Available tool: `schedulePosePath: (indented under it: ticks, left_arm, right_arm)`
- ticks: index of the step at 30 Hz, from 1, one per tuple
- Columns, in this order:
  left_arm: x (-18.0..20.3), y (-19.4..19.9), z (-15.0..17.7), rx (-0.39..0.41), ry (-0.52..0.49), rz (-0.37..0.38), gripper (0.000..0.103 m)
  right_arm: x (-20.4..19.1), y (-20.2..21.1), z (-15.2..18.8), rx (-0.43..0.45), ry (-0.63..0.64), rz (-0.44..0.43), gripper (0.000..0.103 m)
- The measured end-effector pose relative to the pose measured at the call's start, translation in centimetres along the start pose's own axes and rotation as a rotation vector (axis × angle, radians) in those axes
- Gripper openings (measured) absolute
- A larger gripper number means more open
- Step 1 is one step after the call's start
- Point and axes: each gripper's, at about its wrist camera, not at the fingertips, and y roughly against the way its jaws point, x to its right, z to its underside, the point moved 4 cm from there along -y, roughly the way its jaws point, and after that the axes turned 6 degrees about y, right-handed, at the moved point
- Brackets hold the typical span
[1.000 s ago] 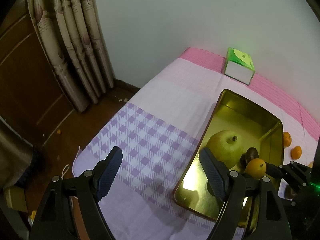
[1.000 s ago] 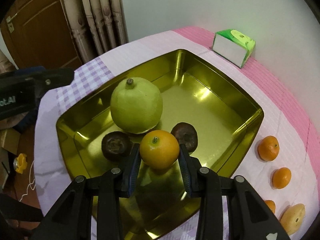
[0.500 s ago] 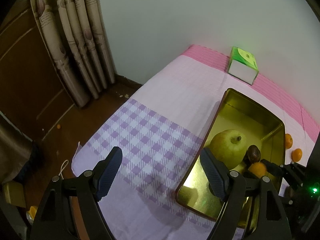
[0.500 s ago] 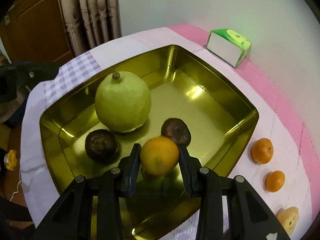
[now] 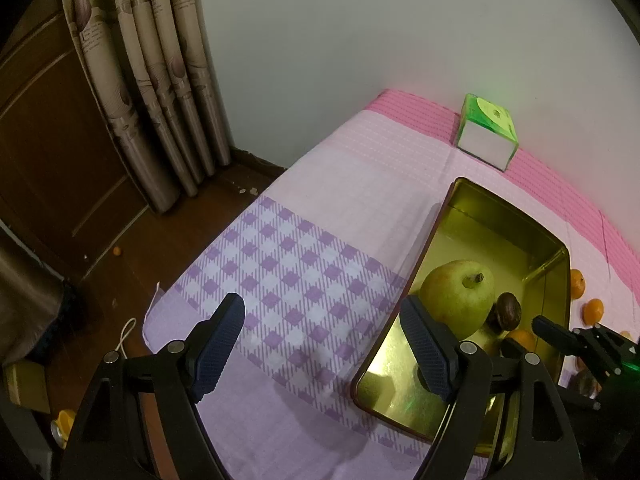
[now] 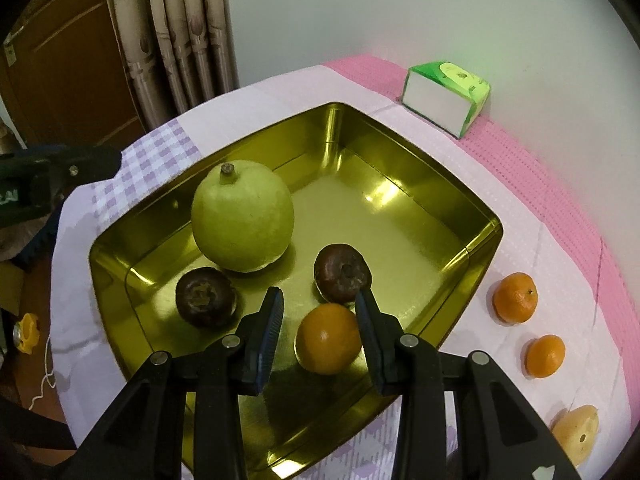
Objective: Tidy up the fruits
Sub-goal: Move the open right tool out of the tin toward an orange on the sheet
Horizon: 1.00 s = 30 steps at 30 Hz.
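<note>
A gold metal tray holds a large green pear, two dark brown fruits and an orange. My right gripper is open, its fingers either side of the orange, which rests on the tray floor. My left gripper is open and empty above the purple checked cloth, left of the tray. Two small oranges and a yellow fruit lie on the cloth right of the tray.
A green and white tissue box stands near the wall behind the tray. The table edge drops to a wooden floor on the left, with curtains and a door beyond.
My right gripper lowered the orange into the tray and opened, releasing it. The left gripper drew back slightly and stayed open.
</note>
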Motion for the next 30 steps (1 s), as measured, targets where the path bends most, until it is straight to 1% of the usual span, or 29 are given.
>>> schedulePosePath:
  ticks: [9, 15, 18, 21, 22, 28, 30]
  left_arm:
    - [0.1, 0.3, 0.2, 0.010, -0.004, 0.000, 0.080]
    - [1.0, 0.7, 0.2, 0.025, -0.036, 0.015, 0.080]
    - [1.7, 1.1, 0.3, 0.035, -0.059, 0.027, 0.080]
    - [2.5, 1.5, 0.6, 0.029, -0.072, 0.070, 0.080]
    - [2.7, 1.7, 0.7, 0.031, -0.077, 0.074, 0.080]
    - [3.8, 2.3, 1.1, 0.043, -0.115, 0.090, 0.080]
    - [4.1, 2.4, 1.3, 0.046, -0.125, 0.092, 0.080]
  right_arm:
    - [0.5, 3.2, 0.6, 0.059, -0.049, -0.016, 0.039]
    - [2.1, 5.9, 2.5, 0.096, -0.108, -0.010, 0.041]
    - [3.6, 7.2, 4.0, 0.106, -0.151, 0.005, 0.041]
    - [5.3, 8.5, 5.8, 0.114, -0.189, 0.027, 0.041]
    - [6.0, 8.8, 6.4, 0.113, -0.202, 0.040, 0.041]
    - [10.4, 10.8, 11.3, 0.089, -0.310, 0.109, 0.041]
    - [12.2, 11.2, 13.4, 0.071, -0.357, 0.137, 0.041]
